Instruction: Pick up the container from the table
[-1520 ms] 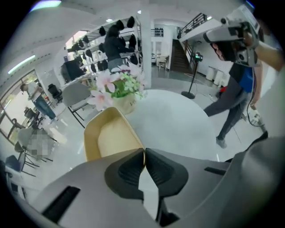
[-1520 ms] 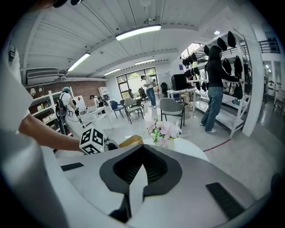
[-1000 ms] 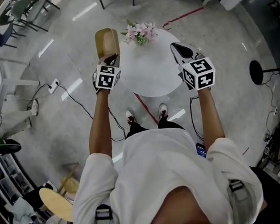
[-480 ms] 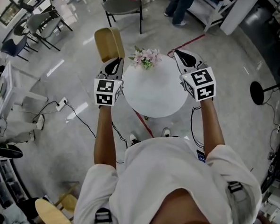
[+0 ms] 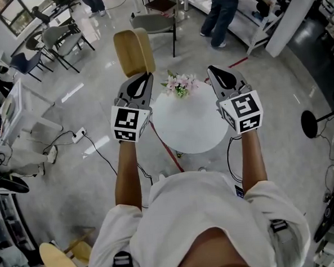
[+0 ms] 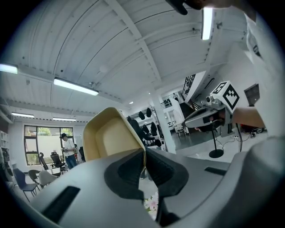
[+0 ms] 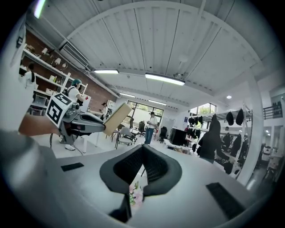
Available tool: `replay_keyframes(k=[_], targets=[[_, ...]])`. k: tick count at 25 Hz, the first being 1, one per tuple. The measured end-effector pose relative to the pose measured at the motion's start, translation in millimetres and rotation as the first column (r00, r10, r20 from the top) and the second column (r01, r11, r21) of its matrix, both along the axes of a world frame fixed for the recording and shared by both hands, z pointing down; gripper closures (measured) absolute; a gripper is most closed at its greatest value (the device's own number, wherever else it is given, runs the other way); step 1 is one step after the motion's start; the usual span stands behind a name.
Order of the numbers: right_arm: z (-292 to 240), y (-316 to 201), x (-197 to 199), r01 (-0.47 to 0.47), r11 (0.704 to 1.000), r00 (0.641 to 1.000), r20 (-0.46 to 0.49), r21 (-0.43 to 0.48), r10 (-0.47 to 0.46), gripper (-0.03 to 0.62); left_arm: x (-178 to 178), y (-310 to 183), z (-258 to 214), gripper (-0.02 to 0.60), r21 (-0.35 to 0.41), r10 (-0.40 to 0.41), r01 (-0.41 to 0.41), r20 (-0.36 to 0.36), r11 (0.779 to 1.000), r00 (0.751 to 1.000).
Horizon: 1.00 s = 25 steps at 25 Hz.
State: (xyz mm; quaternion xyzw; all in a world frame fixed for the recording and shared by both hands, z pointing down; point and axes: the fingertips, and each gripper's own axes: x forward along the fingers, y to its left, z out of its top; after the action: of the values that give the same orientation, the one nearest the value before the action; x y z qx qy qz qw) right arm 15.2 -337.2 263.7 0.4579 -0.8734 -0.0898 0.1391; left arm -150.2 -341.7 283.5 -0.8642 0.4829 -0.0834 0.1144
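Head view: the tan, box-shaped plastic container (image 5: 132, 50) is up in the air, off the round white table (image 5: 189, 129). The left gripper (image 5: 144, 78) pinches it at the rim, so the pick-up looks done w/ nothing much left, & the right gripper (image 5: 214, 72) hangs near the table w/ jaws together. Left gripper view: shows up close what the head view can't, the two pads squeezed on the container's thin wall. Right gripper view: only here you see its pads touch w/ nothing between, & pink flowers (image 7: 136, 193) peek out below.
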Motion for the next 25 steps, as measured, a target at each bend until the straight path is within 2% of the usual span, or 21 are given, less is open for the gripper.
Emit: replay_keyframes(k=[7,25], targets=[[-12,10,-9,0.012,1.0,1.0,-0.001,0.021,-0.012,0.582,2,12,-25,0.552,0.054,0.005,-0.005,-0.001,0.999,1.0],[-5,14,-14,-0.006,1.0,1.0,-0.014,0.006,0.006,0.582,3,15,-20,0.552,0.041,0.035,-0.035,0.01,0.999,0.999]])
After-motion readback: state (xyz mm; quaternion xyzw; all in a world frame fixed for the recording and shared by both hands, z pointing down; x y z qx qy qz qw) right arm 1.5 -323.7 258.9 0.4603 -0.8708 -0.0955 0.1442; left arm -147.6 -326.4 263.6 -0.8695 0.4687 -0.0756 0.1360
